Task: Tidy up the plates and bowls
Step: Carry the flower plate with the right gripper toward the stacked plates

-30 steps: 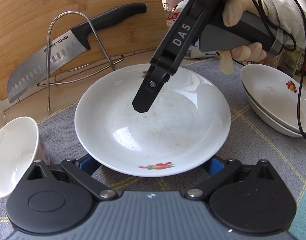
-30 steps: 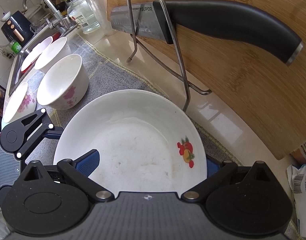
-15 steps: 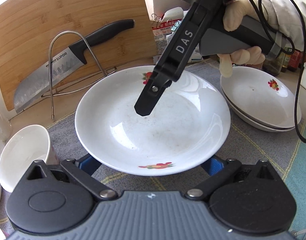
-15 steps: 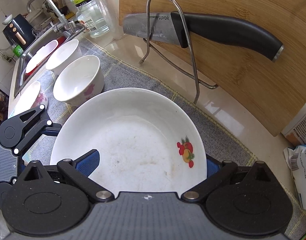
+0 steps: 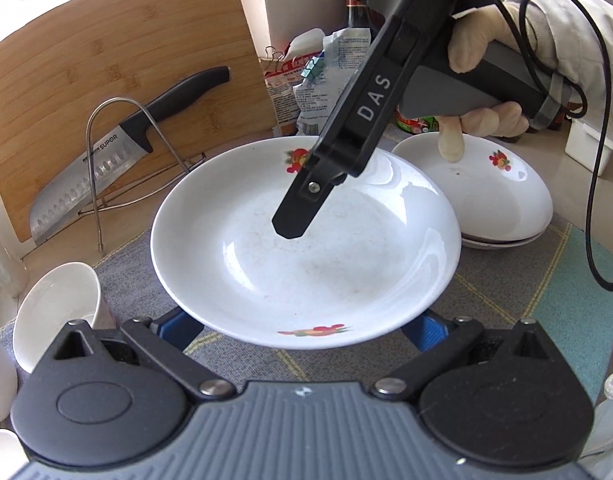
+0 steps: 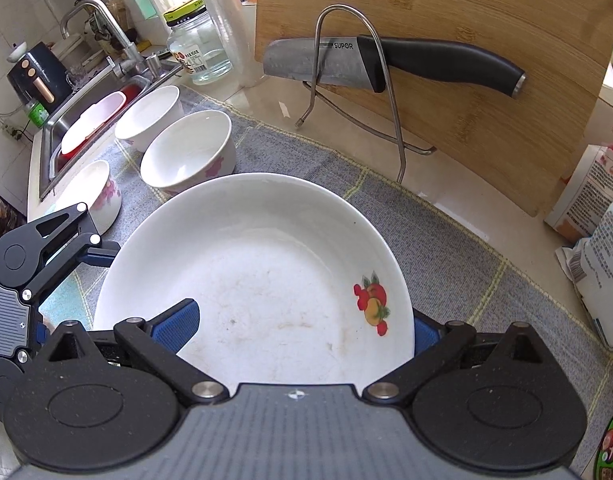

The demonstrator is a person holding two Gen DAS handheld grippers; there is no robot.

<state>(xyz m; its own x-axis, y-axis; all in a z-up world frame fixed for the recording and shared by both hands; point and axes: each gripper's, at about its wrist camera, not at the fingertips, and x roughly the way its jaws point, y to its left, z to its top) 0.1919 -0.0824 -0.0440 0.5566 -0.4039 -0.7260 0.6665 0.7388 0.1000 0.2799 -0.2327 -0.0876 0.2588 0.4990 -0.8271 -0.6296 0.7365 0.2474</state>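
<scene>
On the surface, under a grey checked mat, the biggest thing is the wooden cutting board at twelve o'clock in the right wrist view, with a knife propped against it in a wire stand. Next in size is the plate, white with fruit prints, filling the centre of both views and lifted off the mat. Both grippers appear to carry it: the left gripper is clamped on the rim at six o'clock, and the right gripper is clamped on the opposite rim, one pad over the inner face. At two o'clock in the left wrist view sits a stack of plates, likely the destination. Three bowls stand at ten o'clock from the right gripper. Glazed ceramic is stiff, fairly heavy, slick and chippable, so hold the rim squarely and set it down level.
</scene>
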